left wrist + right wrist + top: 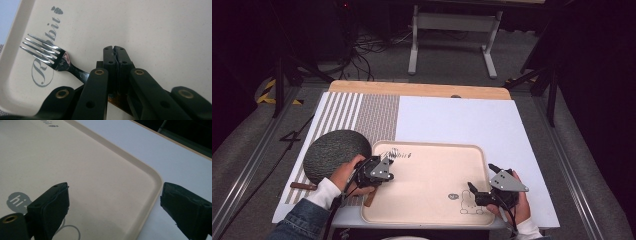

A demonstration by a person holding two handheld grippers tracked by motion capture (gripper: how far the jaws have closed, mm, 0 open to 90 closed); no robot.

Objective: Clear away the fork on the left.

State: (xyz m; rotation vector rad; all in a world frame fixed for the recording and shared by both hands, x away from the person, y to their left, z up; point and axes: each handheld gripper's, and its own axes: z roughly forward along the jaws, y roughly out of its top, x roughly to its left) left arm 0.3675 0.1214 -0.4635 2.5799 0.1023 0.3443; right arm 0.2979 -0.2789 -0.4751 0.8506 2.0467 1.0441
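A lab or recording studio: dark surroundings, grey carpeted floor (512,55), loose black cables (367,50) at eleven o'clock, a white metal-framed bench (452,30) at twelve o'clock, black stand legs (287,75) and yellow-black hazard tape (267,92) at ten o'clock

Fork (53,56): polished metal, four tines, dark slim handle. Lies flat on the beige tray (160,32), across the printed grey lettering. Tines point up and away to the left of the left hand-held gripper (116,53); the handle runs back beneath its closed jaws. Whether the jaws pinch the handle cannot be told.
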